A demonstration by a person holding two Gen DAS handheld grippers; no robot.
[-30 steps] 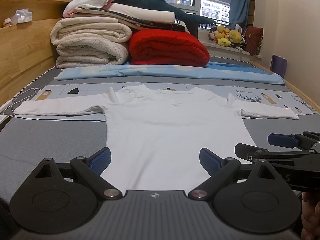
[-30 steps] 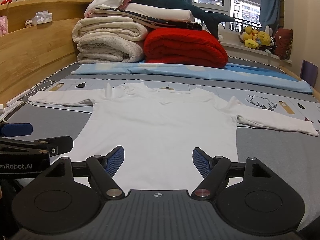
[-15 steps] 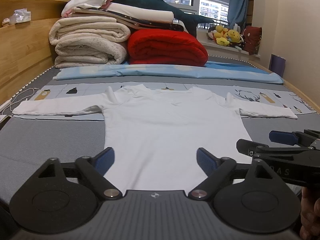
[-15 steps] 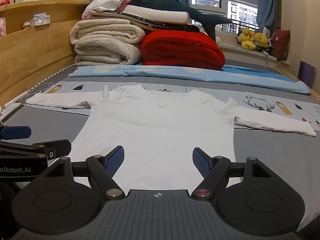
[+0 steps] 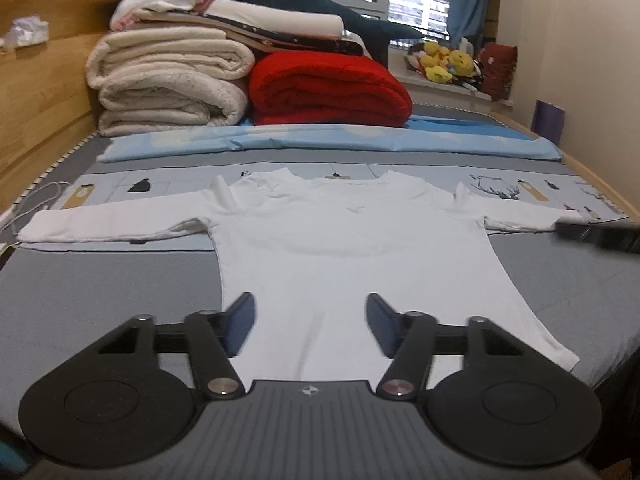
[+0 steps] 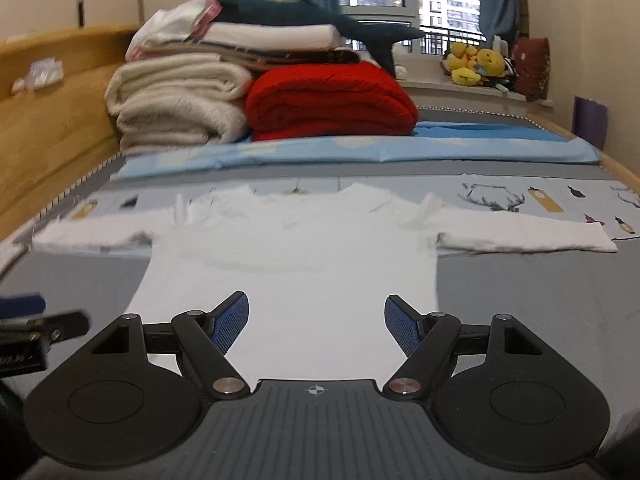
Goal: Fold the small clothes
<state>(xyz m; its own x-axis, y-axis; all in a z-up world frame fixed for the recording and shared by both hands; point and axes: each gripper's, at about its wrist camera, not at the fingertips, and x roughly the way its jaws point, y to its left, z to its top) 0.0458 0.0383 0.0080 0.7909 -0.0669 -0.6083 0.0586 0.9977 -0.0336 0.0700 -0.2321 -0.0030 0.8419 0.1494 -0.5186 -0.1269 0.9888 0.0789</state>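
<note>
A small white long-sleeved shirt (image 5: 352, 248) lies flat on the grey bed cover, sleeves spread left and right, hem toward me; it also shows in the right wrist view (image 6: 296, 264). My left gripper (image 5: 310, 326) is open and empty above the hem. My right gripper (image 6: 316, 324) is open and empty above the hem too. The right gripper's tip (image 5: 600, 234) shows at the right edge of the left wrist view, near the right sleeve end. Part of the left gripper (image 6: 28, 332) shows at the left edge of the right wrist view.
Folded cream blankets (image 5: 168, 80) and a red quilt (image 5: 328, 92) are stacked at the far end, with a blue shark plush (image 6: 308, 16) on top. A wooden bed frame (image 5: 36, 112) runs along the left. A white cable (image 5: 36, 200) lies by the left sleeve.
Both grippers have risen and moved forward over the shirt. The right gripper has moved farther out toward the right sleeve. Both stay open and the shirt has not moved.
</note>
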